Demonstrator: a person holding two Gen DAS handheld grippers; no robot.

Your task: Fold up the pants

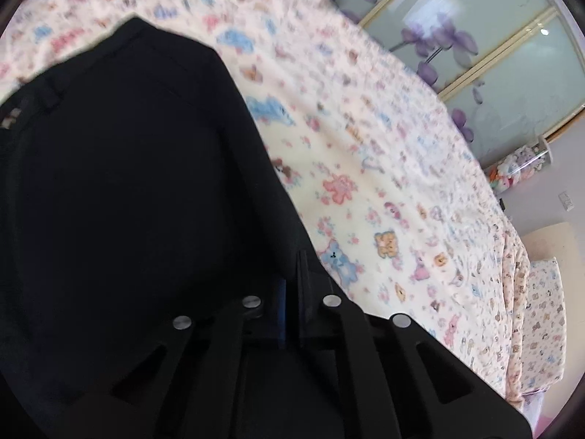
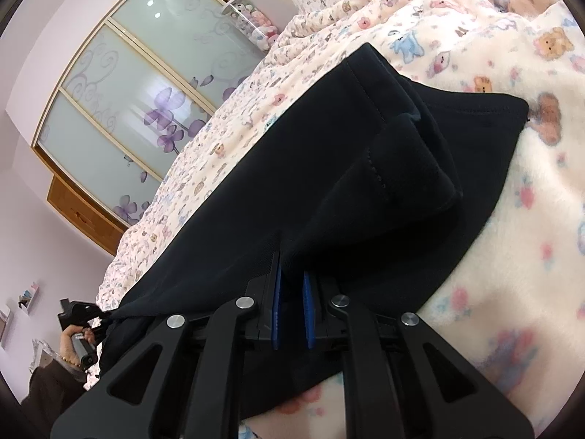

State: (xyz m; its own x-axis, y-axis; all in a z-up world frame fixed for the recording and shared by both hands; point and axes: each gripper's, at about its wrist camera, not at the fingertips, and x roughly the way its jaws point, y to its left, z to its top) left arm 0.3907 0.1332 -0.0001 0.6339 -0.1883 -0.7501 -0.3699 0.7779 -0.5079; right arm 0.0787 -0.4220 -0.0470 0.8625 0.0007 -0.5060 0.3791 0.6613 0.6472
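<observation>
Your black fabric pants [image 2: 329, 190] lie spread across the bed, on a fluffy cream blanket printed with pink and blue bears and flowers [image 1: 365, 190]. In the right wrist view the hemmed leg ends point toward the blanket's far side, one leg end folded over and lying on top of the other.

Your right gripper [image 2: 292, 292], black with blue pads [image 2: 276, 311], has its jaws drawn narrow and clamped on a pinched ridge of the dark cloth that rises between the 2 pads.

Your left gripper [image 1: 290, 292] points steeply down at the pants' edge, where black cloth meets the blanket. Its jaws are pressed together; a sliver of blue pad shows between the dark fingers, and the black fabric runs right up to the tips. Whether cloth is caught between them cannot be told, as everything there is dark and blurred.

At the lower left of the right wrist view, your left hand [image 2: 71, 347] grips its handle beside the pants' near end.

A sliding wardrobe with frosted glass panels and purple flowers [image 2: 120, 109] stands beyond the bed.
</observation>
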